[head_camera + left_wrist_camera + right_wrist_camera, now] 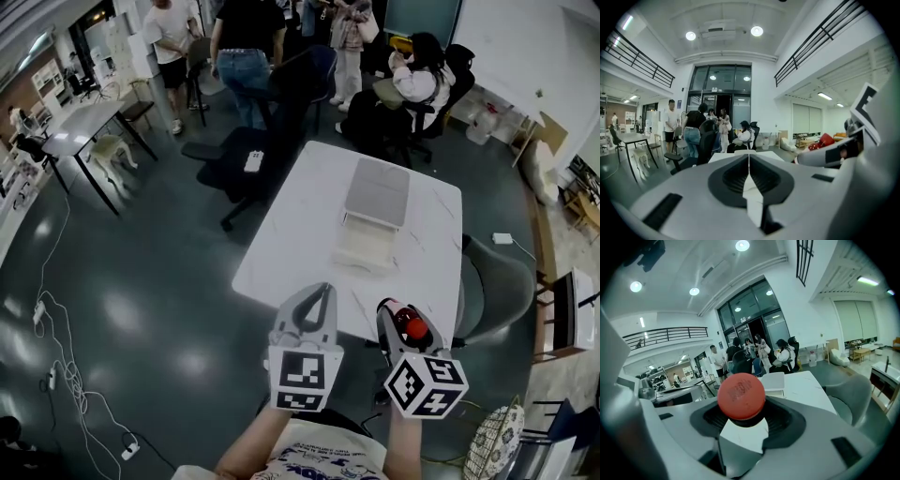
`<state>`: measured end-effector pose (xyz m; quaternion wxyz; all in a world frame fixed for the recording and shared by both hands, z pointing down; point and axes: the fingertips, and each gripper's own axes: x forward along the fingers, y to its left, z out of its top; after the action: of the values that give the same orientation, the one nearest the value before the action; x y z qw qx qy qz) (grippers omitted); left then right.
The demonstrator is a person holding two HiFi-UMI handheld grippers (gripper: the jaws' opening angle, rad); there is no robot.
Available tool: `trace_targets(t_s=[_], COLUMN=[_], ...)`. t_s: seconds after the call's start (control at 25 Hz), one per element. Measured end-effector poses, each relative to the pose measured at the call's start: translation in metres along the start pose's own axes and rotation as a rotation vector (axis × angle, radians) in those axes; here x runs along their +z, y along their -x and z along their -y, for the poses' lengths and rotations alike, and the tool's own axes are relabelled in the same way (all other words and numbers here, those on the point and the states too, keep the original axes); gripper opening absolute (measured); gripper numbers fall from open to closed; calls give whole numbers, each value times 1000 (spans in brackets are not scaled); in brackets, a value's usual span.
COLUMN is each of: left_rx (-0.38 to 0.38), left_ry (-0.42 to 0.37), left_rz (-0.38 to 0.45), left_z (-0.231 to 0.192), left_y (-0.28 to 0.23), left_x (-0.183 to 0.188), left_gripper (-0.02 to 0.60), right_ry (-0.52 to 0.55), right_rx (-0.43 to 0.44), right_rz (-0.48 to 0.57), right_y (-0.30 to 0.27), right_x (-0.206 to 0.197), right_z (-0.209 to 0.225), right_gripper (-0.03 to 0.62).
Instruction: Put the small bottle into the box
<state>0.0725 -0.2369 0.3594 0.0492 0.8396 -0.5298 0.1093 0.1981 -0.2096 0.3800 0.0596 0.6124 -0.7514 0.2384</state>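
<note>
Our right hand-held gripper (741,418) clamps red-capped small bottle (741,396); left hand-held gripper (749,174) closed; head view shows box (373,217) atop counter (427,246)

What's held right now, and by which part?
The right gripper holds the small bottle, clamped on its dark body just below the red cap; the left gripper is shut, empty.

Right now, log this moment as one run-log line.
left hand-held gripper: shut, empty | right hand-held gripper: shut on small bottle | box: on table, ahead | status: bottle not yet boxed
</note>
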Motion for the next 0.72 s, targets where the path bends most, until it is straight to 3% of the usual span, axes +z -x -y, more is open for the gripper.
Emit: trace_targets(t_s=[0.72], left_rx=[-113], left_ry=[-4], left_rz=[-33], left_z=[-55], left_y=[-148], left_x=[16], left_gripper=[20], right_ry=[-31], right_rx=[-88], right_rz=[-37], right_y=[-142], right_x=[46], right_z=[28], right_gripper=[229])
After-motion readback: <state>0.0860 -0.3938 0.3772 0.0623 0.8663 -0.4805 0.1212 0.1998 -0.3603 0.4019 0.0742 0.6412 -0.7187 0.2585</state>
